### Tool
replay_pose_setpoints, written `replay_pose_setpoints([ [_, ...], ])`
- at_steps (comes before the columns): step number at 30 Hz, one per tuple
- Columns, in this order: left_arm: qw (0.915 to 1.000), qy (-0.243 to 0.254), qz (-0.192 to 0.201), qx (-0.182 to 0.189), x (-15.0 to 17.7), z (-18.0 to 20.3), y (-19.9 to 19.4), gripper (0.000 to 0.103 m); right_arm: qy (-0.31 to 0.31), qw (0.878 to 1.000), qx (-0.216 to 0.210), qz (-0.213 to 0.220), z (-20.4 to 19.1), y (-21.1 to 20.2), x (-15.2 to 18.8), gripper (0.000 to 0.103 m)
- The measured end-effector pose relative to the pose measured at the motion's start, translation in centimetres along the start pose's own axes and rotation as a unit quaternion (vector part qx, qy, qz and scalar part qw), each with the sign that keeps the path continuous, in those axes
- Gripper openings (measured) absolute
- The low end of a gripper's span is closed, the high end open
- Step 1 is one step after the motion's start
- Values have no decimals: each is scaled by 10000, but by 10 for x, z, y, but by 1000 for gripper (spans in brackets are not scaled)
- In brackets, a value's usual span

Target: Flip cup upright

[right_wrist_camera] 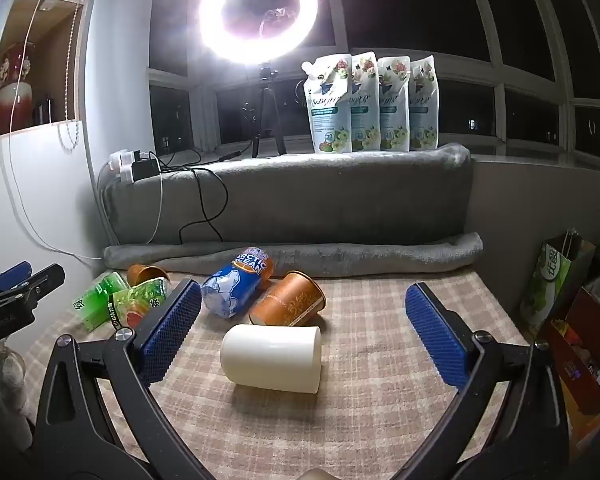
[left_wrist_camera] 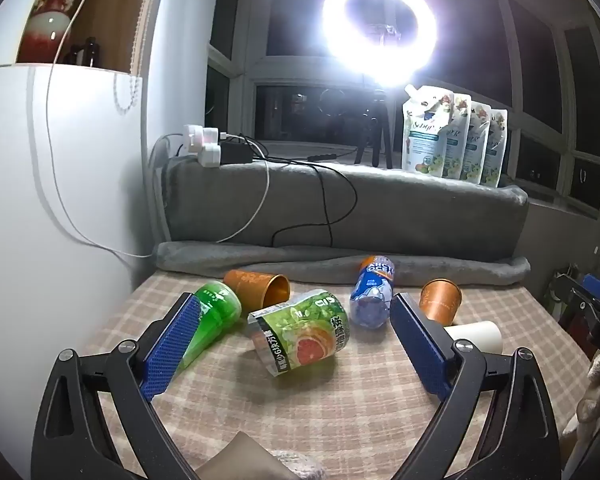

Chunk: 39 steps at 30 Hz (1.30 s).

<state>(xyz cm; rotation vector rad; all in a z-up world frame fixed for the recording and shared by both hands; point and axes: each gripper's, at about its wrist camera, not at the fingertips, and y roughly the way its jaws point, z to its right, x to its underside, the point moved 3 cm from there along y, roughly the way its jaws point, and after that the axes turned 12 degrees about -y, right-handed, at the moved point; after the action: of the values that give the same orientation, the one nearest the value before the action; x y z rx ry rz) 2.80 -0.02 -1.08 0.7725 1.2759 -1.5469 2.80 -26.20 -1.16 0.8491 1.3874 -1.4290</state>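
Over the checked tablecloth [right_wrist_camera: 380, 320], low and level: right gripper [right_wrist_camera: 304, 332], blue pads spread wide, nothing between them but air. Pointing toward 12 o'clock, at the cream cup [right_wrist_camera: 272, 358] lying on its side just ahead, mouth toward 3 o'clock, apart from both pads. Touching or nearly touching the cream cup at its 12 o'clock: an orange cup [right_wrist_camera: 286, 300], also tipped over, open mouth toward 2 o'clock. At that cup's 10 o'clock, a blue bottle [right_wrist_camera: 236, 286] on its side, lettered ARCTIC OCEAN.

Farther toward 9 o'clock, left gripper [left_wrist_camera: 296, 332], likewise held low, pads wide apart, holding nothing. Straight ahead of it, a green grapefruit-print cup [left_wrist_camera: 300, 332] toppled on the cloth, inside not visible. At 10 o'clock, a green bottle [left_wrist_camera: 210, 316] lying partly behind the left pad. At 11 o'clock, a second orange cup [left_wrist_camera: 258, 286] on its side, dark mouth toward 3 o'clock, apparently empty.

Beyond the cups at 12 o'clock: rolled grey blanket [right_wrist_camera: 300, 254], then four standing refill pouches [right_wrist_camera: 372, 102] on the ledge, ring light [right_wrist_camera: 258, 16] glaring above.

At 3 o'clock of the right gripper, an open green paper bag [right_wrist_camera: 552, 280], contents hidden.
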Motion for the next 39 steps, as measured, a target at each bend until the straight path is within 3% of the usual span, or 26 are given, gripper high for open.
replay_pose_setpoints([
  [39, 10000, 55, 27, -26, -2, -3, -2, 95, -106, 9998, 189, 55, -1, -1, -2, 103],
])
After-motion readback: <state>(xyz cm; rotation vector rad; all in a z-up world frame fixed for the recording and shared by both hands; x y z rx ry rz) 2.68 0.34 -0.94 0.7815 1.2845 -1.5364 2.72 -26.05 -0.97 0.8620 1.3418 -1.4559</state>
